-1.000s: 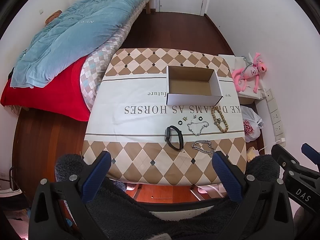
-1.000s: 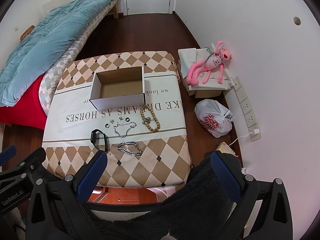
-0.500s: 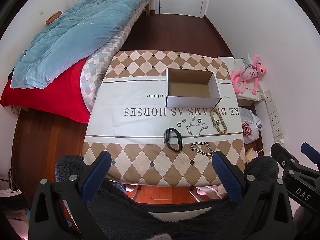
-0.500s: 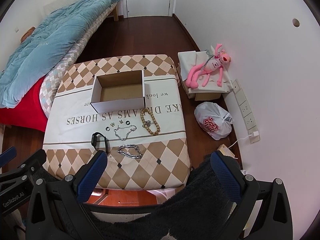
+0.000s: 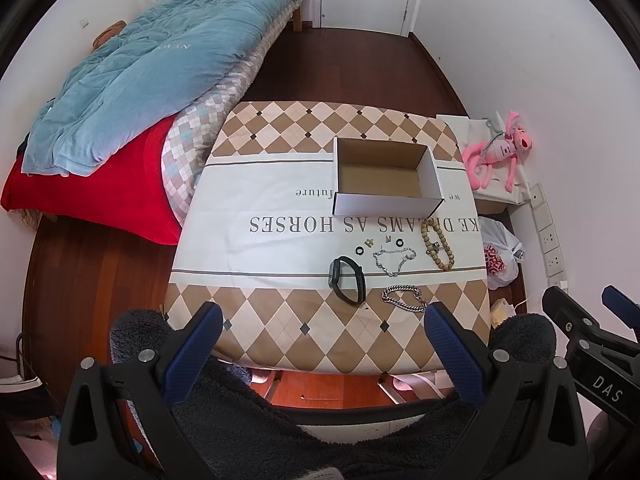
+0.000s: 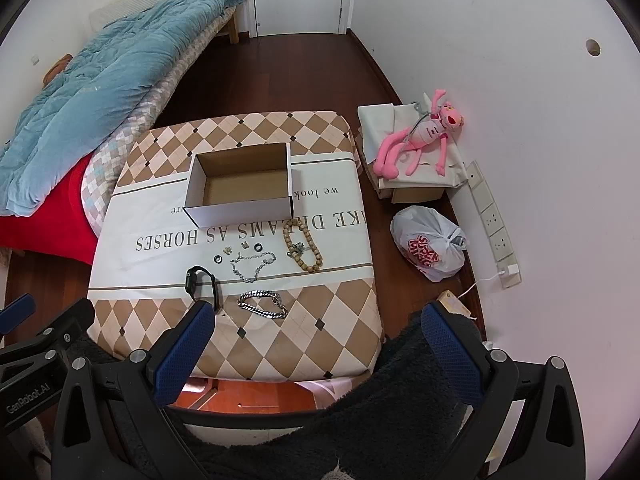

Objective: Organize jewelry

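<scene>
A: Near first. Left gripper [image 5: 322, 330] and right gripper [image 6: 318, 330] both held high over the near edge of the table [image 5: 280, 332], jaws spread wide, nothing between them — both well apart from any jewelry.

B: Closest piece?

A: Silver link bracelet [image 6: 262, 304], near the near edge. Long axis runs roughly parallel to that edge. In the right wrist view it sits ahead of the fingers, toward the left one; in the left wrist view [image 5: 404, 298] it lies ahead and to the right, just off the right fingertip. My guess is the right gripper has the straighter line, though neither is close.

B: Beside it?

A: Black band [image 5: 347, 280], to its left, long axis pointing away from the near edge — better placed for the left gripper. Beyond: thin silver chain [image 6: 252, 266], wooden bead loop [image 6: 303, 250] toward the right edge, and a row of small rings and charms [image 6: 240, 250], too small to tell apart.

B: And the target?

A: Open cardboard box [image 5: 384, 178], farther still, past the printed lettering, empty as far as shown.

B: View differences?

A: Right wrist shows the white plastic bag [image 6: 430, 248] whole; left wrist shows more of the floor along the table's left edge.
</scene>
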A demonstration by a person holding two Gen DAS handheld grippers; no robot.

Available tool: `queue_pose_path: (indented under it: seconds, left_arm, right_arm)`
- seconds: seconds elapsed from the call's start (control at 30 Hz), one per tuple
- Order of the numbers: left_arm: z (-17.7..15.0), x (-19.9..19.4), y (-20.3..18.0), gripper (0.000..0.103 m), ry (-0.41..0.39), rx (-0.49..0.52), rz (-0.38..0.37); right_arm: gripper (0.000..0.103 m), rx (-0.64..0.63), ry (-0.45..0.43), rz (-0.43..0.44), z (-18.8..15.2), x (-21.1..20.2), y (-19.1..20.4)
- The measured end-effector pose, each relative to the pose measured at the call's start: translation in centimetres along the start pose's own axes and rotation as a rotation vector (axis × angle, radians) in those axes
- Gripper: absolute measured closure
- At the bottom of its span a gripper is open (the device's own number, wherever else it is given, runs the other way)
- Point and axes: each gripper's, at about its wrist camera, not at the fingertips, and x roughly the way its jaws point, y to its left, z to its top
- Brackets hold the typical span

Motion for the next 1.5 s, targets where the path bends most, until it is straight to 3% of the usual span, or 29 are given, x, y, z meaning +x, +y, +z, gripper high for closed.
queue_pose_path:
  seconds: [1.4,1.5]
  left_arm:
    - [0.7,-0.5,0.1,0.000,-0.023,0.004,-0.016]
    - [1.3,0.3,0.2,0.000,-0.046,0.012,0.015]
  right_arm:
    - [0.000,-0.001,-0.011,0.005,0.9,-0.7,0.5]
    - [0.000,-0.005,-0.022,0.005,1.4,-0.5,0.5]
